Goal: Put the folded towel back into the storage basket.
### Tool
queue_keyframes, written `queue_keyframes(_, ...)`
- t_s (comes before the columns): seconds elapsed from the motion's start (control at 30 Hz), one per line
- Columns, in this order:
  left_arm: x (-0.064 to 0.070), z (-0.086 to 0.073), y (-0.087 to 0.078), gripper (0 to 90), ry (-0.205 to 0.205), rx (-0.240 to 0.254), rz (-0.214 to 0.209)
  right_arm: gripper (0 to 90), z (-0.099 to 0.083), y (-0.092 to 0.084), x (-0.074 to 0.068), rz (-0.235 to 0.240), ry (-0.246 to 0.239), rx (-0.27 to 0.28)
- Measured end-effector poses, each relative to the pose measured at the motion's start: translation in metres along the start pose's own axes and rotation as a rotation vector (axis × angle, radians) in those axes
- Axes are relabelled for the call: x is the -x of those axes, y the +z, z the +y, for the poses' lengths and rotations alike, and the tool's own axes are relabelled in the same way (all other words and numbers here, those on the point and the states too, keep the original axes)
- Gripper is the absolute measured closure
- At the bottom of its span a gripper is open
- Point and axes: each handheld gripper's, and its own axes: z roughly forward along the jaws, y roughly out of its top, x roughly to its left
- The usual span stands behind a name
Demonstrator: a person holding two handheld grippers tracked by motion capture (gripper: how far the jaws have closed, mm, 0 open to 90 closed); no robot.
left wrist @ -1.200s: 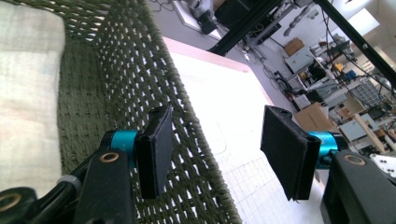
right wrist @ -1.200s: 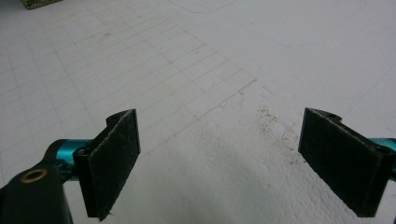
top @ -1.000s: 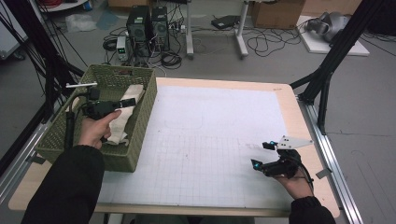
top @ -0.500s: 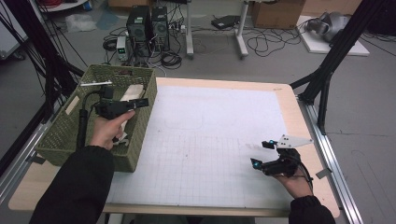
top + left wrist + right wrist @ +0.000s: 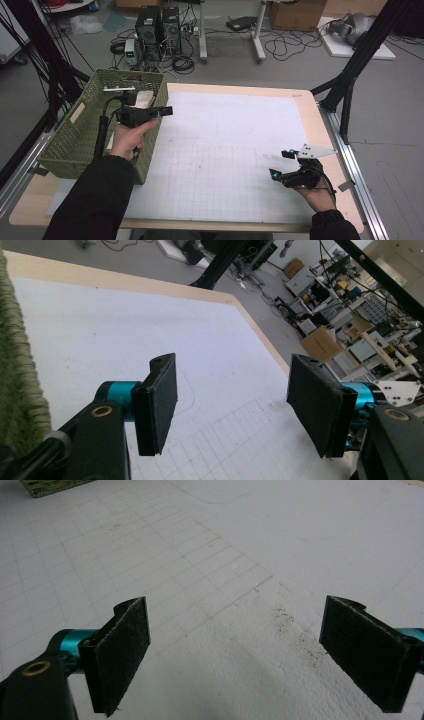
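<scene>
Green wicker forms the rectangular basket (image 5: 75, 145) at the left end of the table, and inside it, toward the far right corner, lies a pale beige cloth-like item (image 5: 143, 98), partly hidden by the tool above it. What exactly that item is cannot be told from the high view. The left gripper (image 5: 162, 111) is held over the basket's right wall, its black jaws pointing out across the table toward the right side. Its jaws have just been opening; in the left gripper view (image 5: 232, 402) they stand well apart with nothing between the pads, and bare white mat shows through the gap. A strip of the basket's woven rim (image 5: 17, 385) runs along the left edge of that view.

White gridded mat (image 5: 225, 150) covers most of the light wooden table (image 5: 305, 95). Near the table's front right corner the right gripper (image 5: 281, 164) rests low over the mat in the person's right hand (image 5: 316, 192), well apart from the basket, with its grey three-cornered plate (image 5: 315, 151) on top. In the right gripper view (image 5: 235, 650) its jaws are spread wide and empty, above a roughened, speckled patch of the mat (image 5: 295, 635).

Beyond the table's far edge, computer towers (image 5: 159, 24) and loose cables lie on the grey floor.
</scene>
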Motion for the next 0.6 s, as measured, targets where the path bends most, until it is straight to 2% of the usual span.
queue_keyframes(0.3, 0.01, -0.002, 0.009, 33.8, 0.016, 0.002, 0.029, 11.9, 0.0, -0.001, 0.001, 0.002, 0.0, 0.006)
queue_keyframes(0.6, 0.018, -0.005, 0.017, 33.2, 0.036, 0.009, 0.039, 11.9, 0.0, -0.001, 0.001, 0.002, -0.002, 0.007)
